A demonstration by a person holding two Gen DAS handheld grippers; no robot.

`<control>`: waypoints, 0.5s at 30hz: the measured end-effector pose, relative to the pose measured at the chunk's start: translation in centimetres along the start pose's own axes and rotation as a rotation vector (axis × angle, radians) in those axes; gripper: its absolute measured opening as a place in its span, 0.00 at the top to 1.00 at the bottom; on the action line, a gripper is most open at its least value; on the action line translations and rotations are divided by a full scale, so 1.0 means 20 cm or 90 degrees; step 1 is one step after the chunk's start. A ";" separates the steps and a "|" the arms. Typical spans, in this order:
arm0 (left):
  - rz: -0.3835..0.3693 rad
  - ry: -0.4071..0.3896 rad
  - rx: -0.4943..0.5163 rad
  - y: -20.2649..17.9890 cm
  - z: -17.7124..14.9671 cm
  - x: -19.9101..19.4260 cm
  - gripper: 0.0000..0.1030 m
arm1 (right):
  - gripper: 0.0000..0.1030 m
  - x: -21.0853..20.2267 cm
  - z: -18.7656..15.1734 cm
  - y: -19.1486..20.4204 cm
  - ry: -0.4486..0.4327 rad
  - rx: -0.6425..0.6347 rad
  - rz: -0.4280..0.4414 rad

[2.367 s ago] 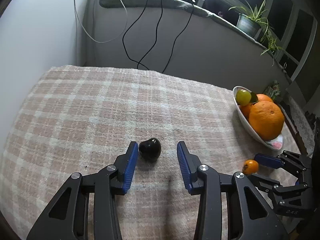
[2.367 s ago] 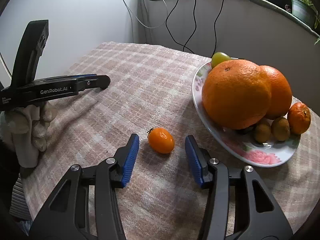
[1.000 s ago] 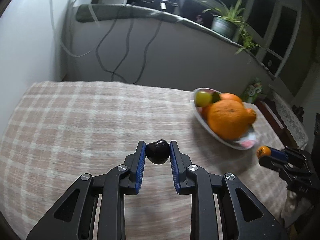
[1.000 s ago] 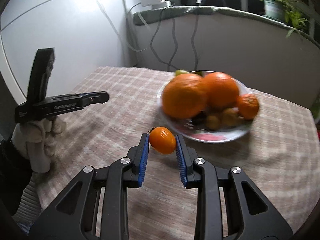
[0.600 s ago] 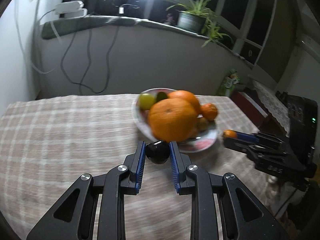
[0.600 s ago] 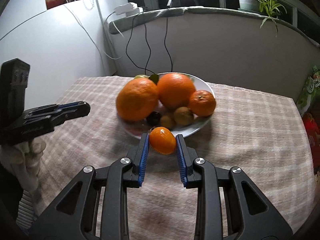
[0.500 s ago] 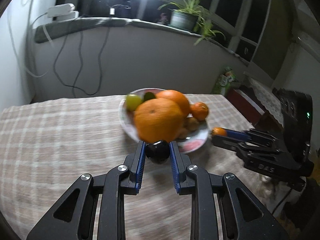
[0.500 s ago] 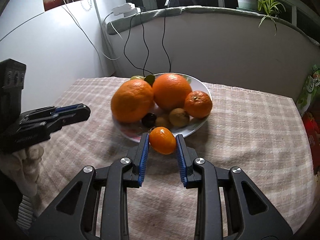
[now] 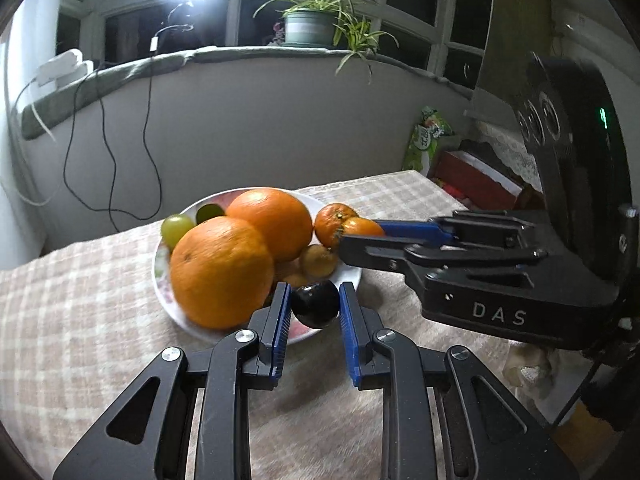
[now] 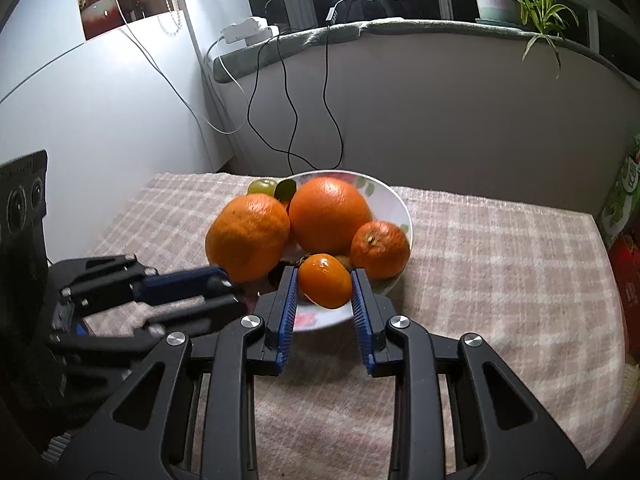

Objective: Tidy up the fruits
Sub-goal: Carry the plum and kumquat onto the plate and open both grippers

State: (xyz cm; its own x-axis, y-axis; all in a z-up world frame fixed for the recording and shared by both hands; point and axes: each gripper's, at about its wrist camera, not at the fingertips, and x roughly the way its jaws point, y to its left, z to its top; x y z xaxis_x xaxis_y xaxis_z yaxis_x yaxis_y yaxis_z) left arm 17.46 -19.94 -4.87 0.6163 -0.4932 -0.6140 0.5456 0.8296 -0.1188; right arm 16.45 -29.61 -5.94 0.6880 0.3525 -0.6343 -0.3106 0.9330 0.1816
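Observation:
My left gripper (image 9: 314, 304) is shut on a dark, almost black small fruit (image 9: 315, 305), held over the near rim of the white flowered bowl (image 9: 162, 276). My right gripper (image 10: 325, 285) is shut on a small orange tomato-like fruit (image 10: 325, 286), also above the bowl's near rim (image 10: 396, 200). The bowl holds two big oranges (image 9: 222, 270) (image 10: 330, 214), a mandarin (image 10: 380, 249), a green grape (image 9: 176, 228) and small brown fruits (image 9: 319, 260). In the left wrist view the right gripper (image 9: 362, 236) reaches in from the right; in the right wrist view the left gripper (image 10: 216, 282) comes from the left.
The bowl stands on a checked pink-beige tablecloth (image 10: 500, 248). A grey curved wall with hanging black cables (image 10: 292, 120) lies behind, potted plants (image 9: 312, 26) on its ledge. A green packet (image 9: 428, 140) and a red box (image 9: 476, 178) sit beyond the table's right edge.
Both grippers have carried their fruits toward the bowl and now hang at its near rim, close together. The left one swung the farthest, rolling as it went. Both stayed shut.

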 end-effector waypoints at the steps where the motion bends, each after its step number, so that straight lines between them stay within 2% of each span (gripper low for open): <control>1: 0.002 0.000 0.004 -0.01 0.01 0.01 0.78 | 0.73 0.01 0.01 0.00 0.000 0.000 0.003; 10: 0.044 -0.016 0.067 -0.10 0.03 0.06 0.78 | 0.73 0.05 0.06 -0.03 0.006 0.003 0.019; 15: 0.064 -0.020 0.082 -0.10 0.03 0.08 0.78 | 0.73 0.06 0.07 -0.05 0.005 0.009 0.025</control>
State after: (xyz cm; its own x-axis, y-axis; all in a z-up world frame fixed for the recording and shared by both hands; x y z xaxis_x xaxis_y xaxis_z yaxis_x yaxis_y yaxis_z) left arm 17.73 -22.65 -5.14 0.6874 -0.4190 -0.5932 0.5474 0.8357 0.0440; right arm 18.41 -29.97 -5.86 0.6700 0.3879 -0.6330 -0.3278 0.9196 0.2165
